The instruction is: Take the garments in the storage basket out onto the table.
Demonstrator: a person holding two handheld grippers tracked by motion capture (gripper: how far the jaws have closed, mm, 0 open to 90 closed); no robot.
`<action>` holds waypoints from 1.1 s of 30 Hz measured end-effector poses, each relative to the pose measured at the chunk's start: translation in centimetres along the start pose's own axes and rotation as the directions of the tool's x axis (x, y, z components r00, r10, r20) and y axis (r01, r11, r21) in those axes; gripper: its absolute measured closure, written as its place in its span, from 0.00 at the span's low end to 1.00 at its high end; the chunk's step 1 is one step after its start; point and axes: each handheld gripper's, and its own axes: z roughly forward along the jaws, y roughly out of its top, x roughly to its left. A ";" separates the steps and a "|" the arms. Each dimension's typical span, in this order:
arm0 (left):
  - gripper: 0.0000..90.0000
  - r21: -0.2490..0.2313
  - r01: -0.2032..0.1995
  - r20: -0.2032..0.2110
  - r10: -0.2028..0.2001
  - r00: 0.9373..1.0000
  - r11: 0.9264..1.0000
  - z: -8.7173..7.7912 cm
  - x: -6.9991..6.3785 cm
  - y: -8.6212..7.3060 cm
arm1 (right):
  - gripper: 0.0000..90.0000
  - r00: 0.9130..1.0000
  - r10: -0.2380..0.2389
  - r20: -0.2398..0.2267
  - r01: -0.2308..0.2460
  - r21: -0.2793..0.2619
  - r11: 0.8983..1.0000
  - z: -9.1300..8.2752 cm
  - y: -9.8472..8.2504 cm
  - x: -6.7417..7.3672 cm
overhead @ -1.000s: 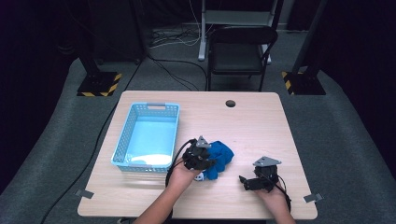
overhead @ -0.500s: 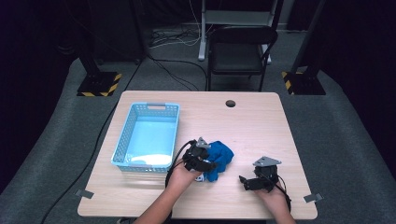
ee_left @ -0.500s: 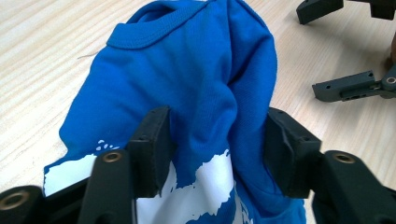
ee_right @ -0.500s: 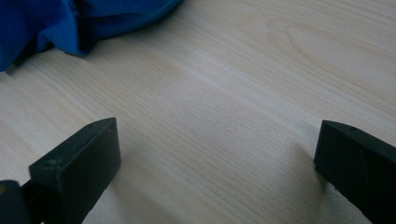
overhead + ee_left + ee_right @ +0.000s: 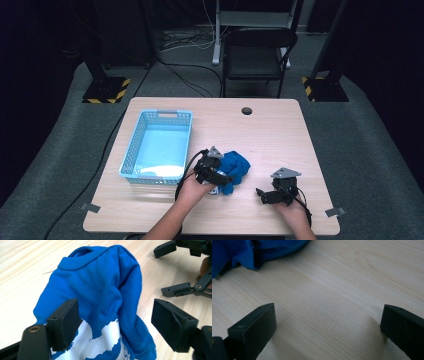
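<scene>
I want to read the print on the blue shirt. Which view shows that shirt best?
The left gripper view: the blue shirt is close, its collar and white print clear. The high view shows it as a small crumpled heap beside the basket. The right gripper view catches an edge.

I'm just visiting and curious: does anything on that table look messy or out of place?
Only the blue shirt: it lies crumpled in a heap on the table beside the empty basket. The left gripper, jaws just opened, straddles it.

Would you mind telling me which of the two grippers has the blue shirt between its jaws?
The left gripper: the blue shirt sits between its open jaws, while the right gripper frames bare table.
</scene>
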 end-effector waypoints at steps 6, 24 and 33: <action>0.19 -0.016 -0.006 -0.012 0.006 1.000 1.000 -0.7 0.0 0.0 | 0.00 1.000 0.000 0.000 0.000 0.000 1.000 0.0 0.0 0.0; 0.13 -0.097 -0.009 -0.015 0.008 1.000 0.995 -4.1 -0.1 0.5 | 0.00 1.000 -0.002 -0.001 0.002 -0.001 1.000 0.0 0.0 0.0; 0.13 -0.102 -0.007 -0.007 0.007 1.000 0.995 -4.7 -0.2 0.8 | 0.00 1.000 -0.002 -0.001 0.002 -0.001 1.000 0.0 0.0 0.0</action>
